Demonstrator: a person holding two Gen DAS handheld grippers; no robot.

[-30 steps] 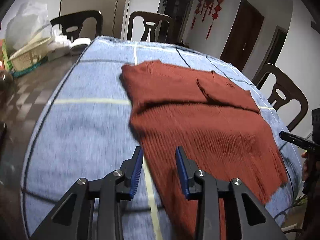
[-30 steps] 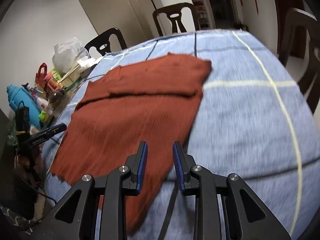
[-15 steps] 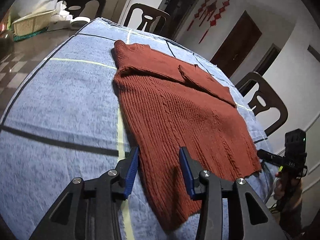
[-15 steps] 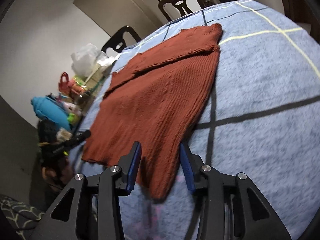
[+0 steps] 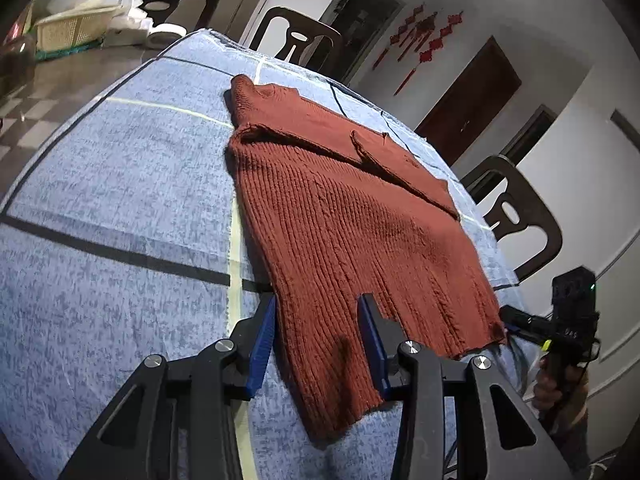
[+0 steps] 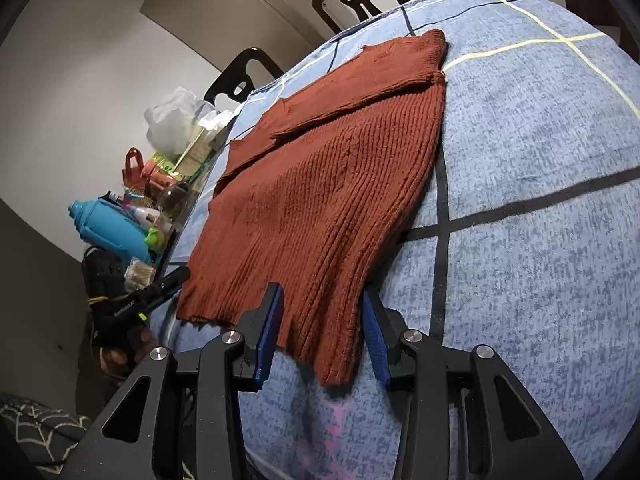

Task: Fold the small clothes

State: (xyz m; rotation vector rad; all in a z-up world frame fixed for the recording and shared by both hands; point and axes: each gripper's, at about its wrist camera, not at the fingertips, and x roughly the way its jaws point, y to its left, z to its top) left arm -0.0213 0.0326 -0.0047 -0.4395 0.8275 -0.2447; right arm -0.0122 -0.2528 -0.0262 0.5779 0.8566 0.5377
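Observation:
A rust-red ribbed sweater (image 5: 340, 220) lies flat on the blue checked tablecloth (image 5: 120, 200), its sleeves folded across the far end. My left gripper (image 5: 318, 304) stands astride the hem's near left corner; its jaws are closing, with cloth between the pads but not pinched. In the right wrist view the sweater (image 6: 332, 184) runs away from my right gripper (image 6: 320, 294), which straddles the other hem corner. Its jaws are closing too, and the knit between them lies loose. Each view shows the other hand-held gripper at the table's edge.
Dark chairs (image 5: 516, 216) stand around the table. A woven basket (image 5: 72, 30) and white items sit at the far left. Bottles, a blue flask (image 6: 108, 228) and a plastic bag (image 6: 176, 120) crowd the table beside the cloth (image 6: 540, 160).
Both grippers have sunk and rolled in towards the sweater's hem. Each hem corner now lies between a pair of fingers. The sweater itself has not shifted.

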